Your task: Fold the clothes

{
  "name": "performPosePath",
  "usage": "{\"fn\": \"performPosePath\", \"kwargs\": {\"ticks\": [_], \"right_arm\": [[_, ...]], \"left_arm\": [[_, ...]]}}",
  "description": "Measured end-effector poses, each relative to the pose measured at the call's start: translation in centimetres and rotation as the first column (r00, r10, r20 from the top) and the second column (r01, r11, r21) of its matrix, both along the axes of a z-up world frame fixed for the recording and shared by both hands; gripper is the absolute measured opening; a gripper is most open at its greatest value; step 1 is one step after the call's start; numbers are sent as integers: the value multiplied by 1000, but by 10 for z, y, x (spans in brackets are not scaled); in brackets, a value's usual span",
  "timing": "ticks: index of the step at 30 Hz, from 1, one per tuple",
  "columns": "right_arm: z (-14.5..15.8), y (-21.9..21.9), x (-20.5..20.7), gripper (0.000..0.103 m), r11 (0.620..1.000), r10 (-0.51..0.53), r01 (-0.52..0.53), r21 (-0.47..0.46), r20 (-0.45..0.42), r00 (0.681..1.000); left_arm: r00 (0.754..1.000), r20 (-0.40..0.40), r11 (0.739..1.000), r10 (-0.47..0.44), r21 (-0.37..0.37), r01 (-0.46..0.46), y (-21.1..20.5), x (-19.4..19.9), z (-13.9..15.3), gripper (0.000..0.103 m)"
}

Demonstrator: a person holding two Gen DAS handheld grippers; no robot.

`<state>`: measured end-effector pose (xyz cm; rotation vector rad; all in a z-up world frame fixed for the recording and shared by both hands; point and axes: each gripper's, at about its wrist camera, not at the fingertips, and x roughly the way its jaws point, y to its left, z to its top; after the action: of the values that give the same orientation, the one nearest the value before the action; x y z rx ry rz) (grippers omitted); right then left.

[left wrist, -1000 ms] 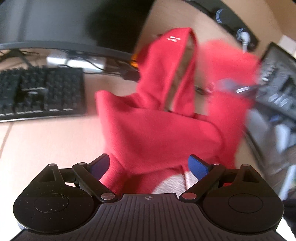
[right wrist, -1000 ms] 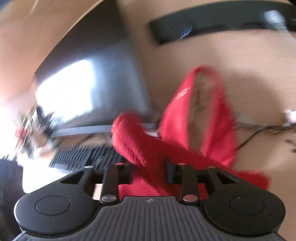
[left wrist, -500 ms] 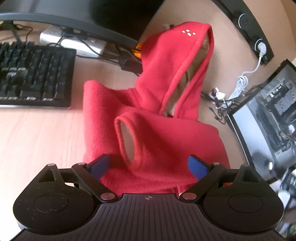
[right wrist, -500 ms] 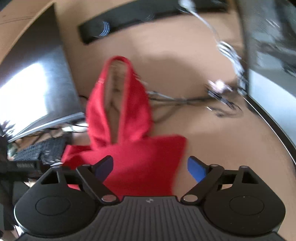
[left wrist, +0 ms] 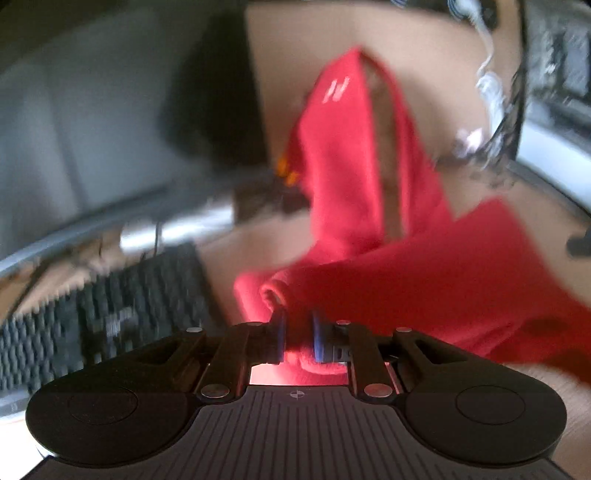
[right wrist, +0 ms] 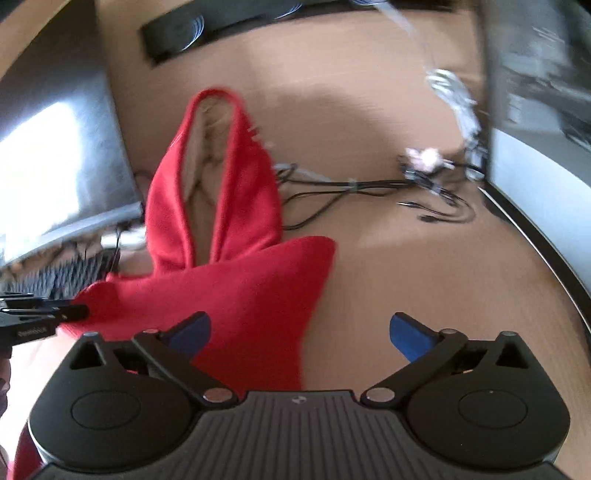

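In the left wrist view, which is blurred, the left gripper [left wrist: 297, 338] has its two fingers pressed together on a rolled edge of the red hoodie [left wrist: 417, 280]. The cloth fills the narrow gap between the blue pads [left wrist: 316, 338]. The hoodie lies on the wooden desk [left wrist: 321, 55], with its hood [left wrist: 343, 147] pointing away from the camera and showing a pale lining. A black keyboard [left wrist: 110, 314] is to the left of the garment, near it, and a dark monitor [left wrist: 74, 129] stands behind the keyboard. White and black cables [left wrist: 487, 122] are at the upper right.

In the right wrist view, the right gripper [right wrist: 299, 330] is spread wide and holds nothing; the left finger is over the red cloth and the right finger is over bare desk. The hoodie [right wrist: 243, 291] lies flat in front, the hood open toward the far side. At the left edge the left gripper [right wrist: 79, 312] is seen pinching the corner of the garment. Black cables [right wrist: 369, 188] lie on the desk to the right of the hood, and a black speaker bar [right wrist: 207, 26] is at the far side.
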<state>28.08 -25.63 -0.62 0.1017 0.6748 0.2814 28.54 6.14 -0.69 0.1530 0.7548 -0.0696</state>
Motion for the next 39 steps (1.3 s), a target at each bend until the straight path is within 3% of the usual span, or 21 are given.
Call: {"fn": "performPosePath", "kwargs": {"ticks": [1, 7, 15, 23, 27, 29, 31, 33, 36, 39], "right_arm": [[-2, 11, 6, 103, 999, 17, -17, -39, -8, 1000], [-31, 58, 33, 103, 953, 43, -58, -298, -57, 997], [-38, 53, 37, 103, 904, 112, -91, -417, 27, 993], [-35, 5, 71, 103, 909, 65, -45, -414, 34, 997], [-25, -9, 76, 103, 932, 97, -86, -353, 13, 995], [-15, -13, 66, 103, 944, 110, -96, -316, 27, 994], [-5, -18, 52, 103, 962, 138, -127, -241, 31, 990], [-4, -22, 40, 103, 976, 176, -175, -130, 2, 984], [-10, -23, 24, 103, 969, 247, -246, 26, -48, 968], [-28, -11, 12, 103, 941, 337, -329, 80, -105, 936]], "left_arm": [[1000, -29, 1000, 10, -3, -10, 2, 2, -9, 31], [998, -58, 998, 17, -56, -21, 7, 2, -17, 46], [996, -84, 998, -14, -62, 9, -9, 22, -22, 46], [995, -86, 997, -51, -65, 45, -55, 57, -20, 46], [997, -74, 997, -31, -76, 26, -61, 53, -2, 55], [998, -53, 994, -31, -102, 26, -60, 42, 10, 71], [998, -34, 988, -52, -147, 46, -58, 27, 20, 80], [997, -38, 978, -73, -199, 64, -56, 13, 25, 82], [989, -112, 963, -92, -264, 59, -58, -2, 8, 82], [981, -179, 960, -80, -280, 27, -66, -12, -12, 84]]}}
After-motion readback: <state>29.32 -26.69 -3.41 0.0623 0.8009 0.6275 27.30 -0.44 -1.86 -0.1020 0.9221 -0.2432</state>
